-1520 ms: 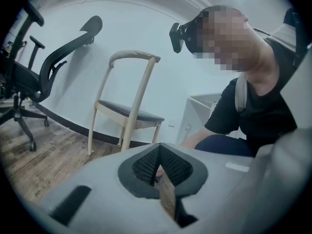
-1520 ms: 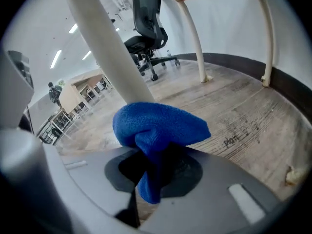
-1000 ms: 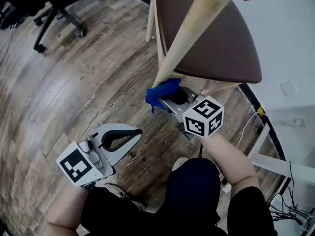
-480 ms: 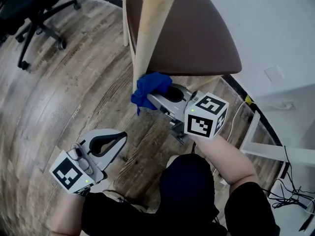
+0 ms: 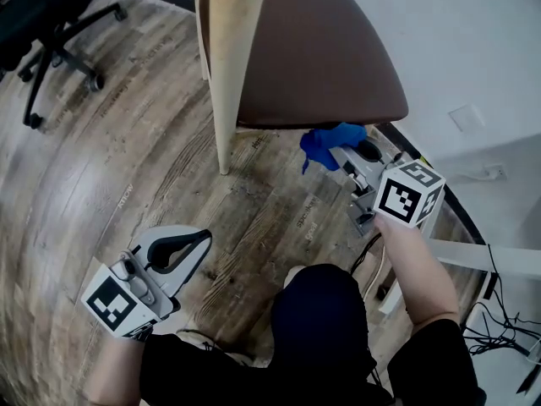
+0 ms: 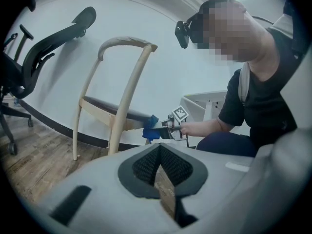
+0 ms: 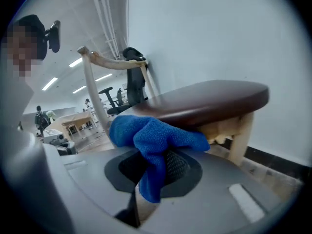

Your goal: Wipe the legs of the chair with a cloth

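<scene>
Blue cloth [image 5: 332, 145], pinched in the right gripper [image 5: 342, 153], lies just left of the upright chair leg [image 7: 240, 138]; the left gripper [image 5: 199, 242], jaws together and empty, is well apart.

Open side of the chair [image 5: 313, 57]: wide wood floor [image 5: 110, 193], plenty of passage; the left tool [image 5: 201, 240] rests low there, jaws together, room on every side.
Chair leg [image 5: 221, 100]: a lone pale post, floor free to both sides of it.
Chair's near rim: tight! The right tool [image 5: 345, 152], clamped on the blue cloth [image 5: 331, 142], is tucked just beneath it, the rim close overhead.
Wall side of the chair: wall [image 5: 473, 57], white frame [image 5: 490, 260] and cables [image 5: 499, 332] crowd in.
Beyond the chair: office chair [image 5: 51, 32], well apart.
Between the tools: the person's knee [image 5: 325, 311].
</scene>
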